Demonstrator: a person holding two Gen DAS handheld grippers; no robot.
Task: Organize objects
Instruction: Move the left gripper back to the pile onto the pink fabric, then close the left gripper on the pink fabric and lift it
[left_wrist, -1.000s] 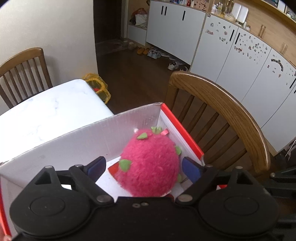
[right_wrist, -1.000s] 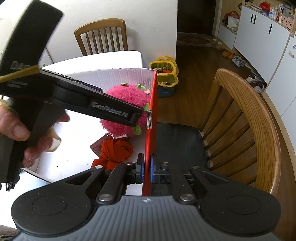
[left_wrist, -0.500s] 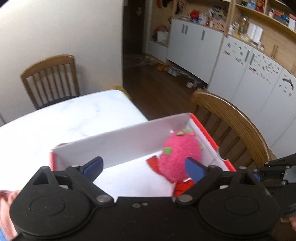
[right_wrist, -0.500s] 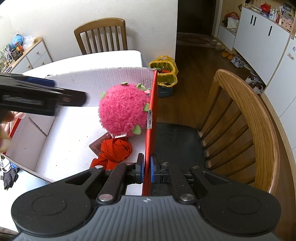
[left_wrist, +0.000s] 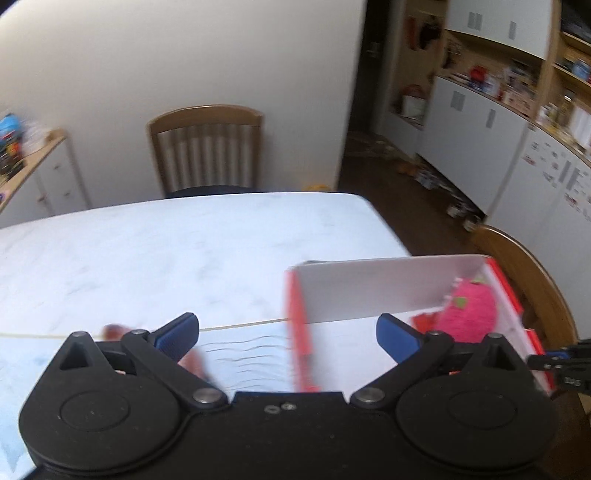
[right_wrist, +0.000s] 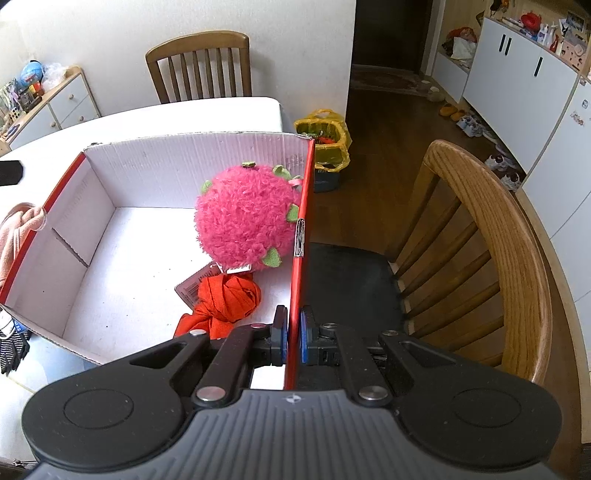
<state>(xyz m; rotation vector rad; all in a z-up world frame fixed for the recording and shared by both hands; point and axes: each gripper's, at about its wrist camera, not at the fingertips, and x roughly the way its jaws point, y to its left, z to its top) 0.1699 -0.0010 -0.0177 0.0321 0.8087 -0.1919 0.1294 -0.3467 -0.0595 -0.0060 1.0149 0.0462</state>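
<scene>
Right tool (right_wrist: 291, 341) at lower centre, clamped on the red wall of an open cardboard box (right_wrist: 299, 258). Inside, right of centre: fuzzy pink plush ball (right_wrist: 245, 218) against that wall, red cloth (right_wrist: 225, 301) just below. Left tool (left_wrist: 286, 338) low in its blurred view, jaws opening, nothing between them, over the white bench (left_wrist: 147, 251).

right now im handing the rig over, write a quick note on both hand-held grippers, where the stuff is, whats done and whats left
Left hand-held gripper: jaws opening, nothing between them, above the table beside the box.
Right hand-held gripper: shut on the red box wall, steadying the box.
In the box: pink plush ball against the red wall, orange cloth in front of it.
Done: those two are boxed.
Left: pink cloth and striped item lie outside the box's left side, probably next.
</scene>
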